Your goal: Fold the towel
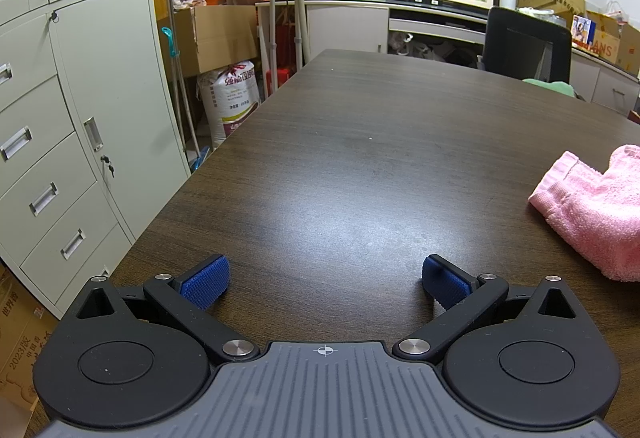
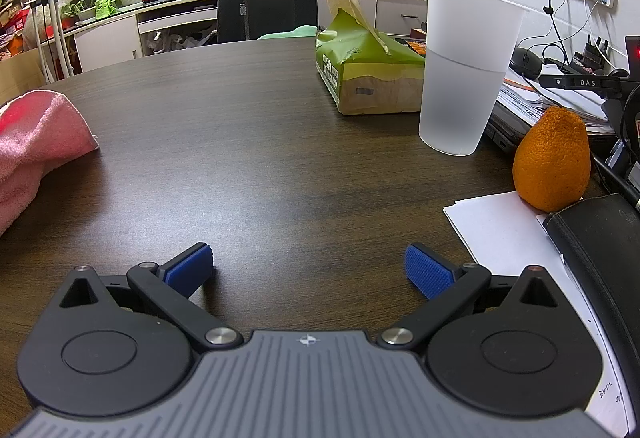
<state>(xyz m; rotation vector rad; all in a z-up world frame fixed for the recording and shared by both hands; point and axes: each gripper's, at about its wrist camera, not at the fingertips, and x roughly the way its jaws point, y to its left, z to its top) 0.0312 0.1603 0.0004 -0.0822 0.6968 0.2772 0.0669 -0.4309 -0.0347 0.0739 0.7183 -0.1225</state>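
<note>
A pink terry towel (image 1: 596,213) lies bunched on the dark wooden table (image 1: 360,141), at the right edge of the left wrist view. The same pink towel (image 2: 36,145) fills the left edge of the right wrist view, so it sits between the two grippers. My left gripper (image 1: 325,280) is open over bare tabletop, its blue pads wide apart and empty, well left of the towel. My right gripper (image 2: 308,268) is open too, holding nothing, with the towel off to its left.
To the right stand a frosted plastic cup (image 2: 468,69), a green tissue box (image 2: 368,73), an orange (image 2: 554,161), white paper (image 2: 516,238) and a dark pad (image 2: 600,258). A black chair (image 1: 526,45) is at the far edge; grey cabinets (image 1: 72,125) stand beyond the table's left edge.
</note>
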